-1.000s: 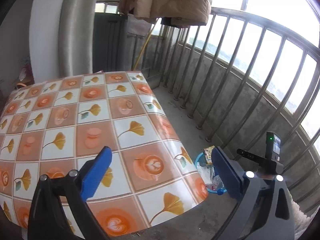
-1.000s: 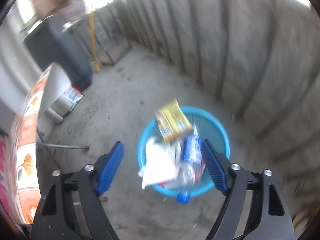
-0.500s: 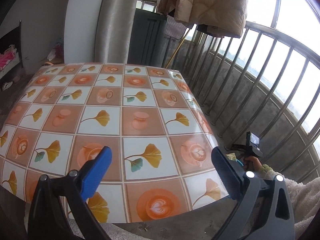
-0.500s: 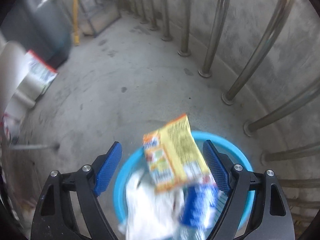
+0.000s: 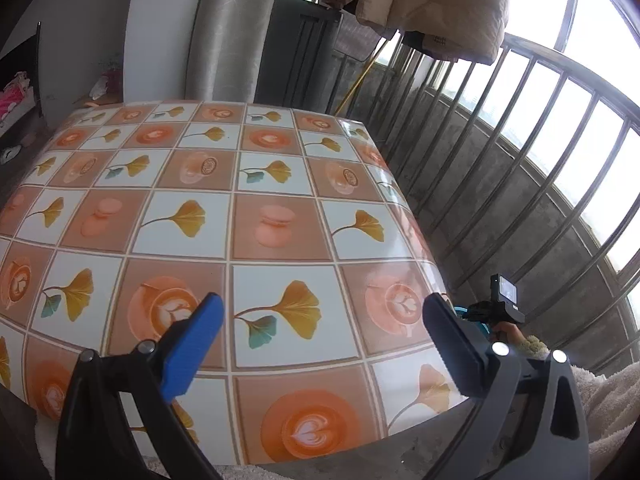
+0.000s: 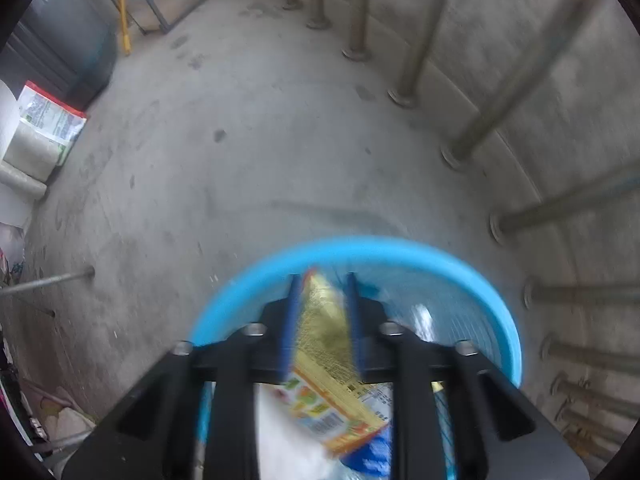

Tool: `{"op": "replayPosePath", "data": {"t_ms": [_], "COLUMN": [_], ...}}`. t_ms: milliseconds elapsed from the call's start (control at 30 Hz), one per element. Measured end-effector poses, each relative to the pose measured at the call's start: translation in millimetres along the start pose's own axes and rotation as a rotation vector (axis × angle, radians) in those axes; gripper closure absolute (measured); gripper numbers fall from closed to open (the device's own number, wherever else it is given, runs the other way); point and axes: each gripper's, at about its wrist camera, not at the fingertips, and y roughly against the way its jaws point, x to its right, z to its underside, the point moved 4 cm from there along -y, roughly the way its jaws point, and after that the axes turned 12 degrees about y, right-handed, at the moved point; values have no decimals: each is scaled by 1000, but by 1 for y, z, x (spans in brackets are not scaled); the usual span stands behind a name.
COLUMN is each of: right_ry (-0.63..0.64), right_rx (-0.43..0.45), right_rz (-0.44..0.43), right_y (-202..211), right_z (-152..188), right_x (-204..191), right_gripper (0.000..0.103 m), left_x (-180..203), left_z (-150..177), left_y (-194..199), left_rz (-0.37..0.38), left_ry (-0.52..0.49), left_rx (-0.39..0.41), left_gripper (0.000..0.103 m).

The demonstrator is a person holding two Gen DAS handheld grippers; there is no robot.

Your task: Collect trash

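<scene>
A blue mesh basket (image 6: 400,246) stands on the concrete floor by the railing, holding a yellow snack packet (image 6: 324,344), white paper and a blue wrapper. My right gripper (image 6: 320,280) points straight down into it; its jaws are closing, with the blue pads against both sides of the yellow packet's top edge. My left gripper (image 5: 322,300) hangs open above the tiled-pattern table (image 5: 260,184), nothing between its fingers. In the left wrist view a hand holds the right gripper (image 5: 500,300) low beyond the table's right corner, beside a sliver of the basket (image 5: 460,312).
Metal railing bars (image 6: 472,136) run close behind the basket. A printed white sack (image 6: 44,128) and a yellow pole (image 6: 124,8) stand at the far left of the floor. A dark bin (image 5: 300,56) and a hanging quilted coat (image 5: 432,0) lie beyond the table.
My right gripper has dropped onto the basket and its jaws have come together around the yellow packet. The left gripper has sunk slightly and rolled, staying open over the table.
</scene>
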Motion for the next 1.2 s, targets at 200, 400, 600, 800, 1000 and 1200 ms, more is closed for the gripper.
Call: {"op": "replayPosePath", "data": {"t_ms": [200,400,600,800,1000,1200], "right_ry": [-54,50,299,474,415,484], "right_rx": [60,331,646,892,893,768], "right_rz": [-55,-67,-39,15,-94,-5], "right_y": [24,152,288,368,399,388], "right_z": [26,60,119,190,232,260], "right_x": [10,-44,-152,-240,-276,-309], "right_gripper": [81,35,7,7,7,7], "left_x": [12,16,1,-25,-31,-17], "left_z": [3,0,8,12,11,38], "left_y": [5,30,51,75,95,91], "left_rz": [35,19,-119,-312,-333,-317], "left_ry": [-20,-29,5,16,16,15], "left_rx": [-5,64,102,136,133,104], "left_gripper": [6,5,5,5,5,5]}}
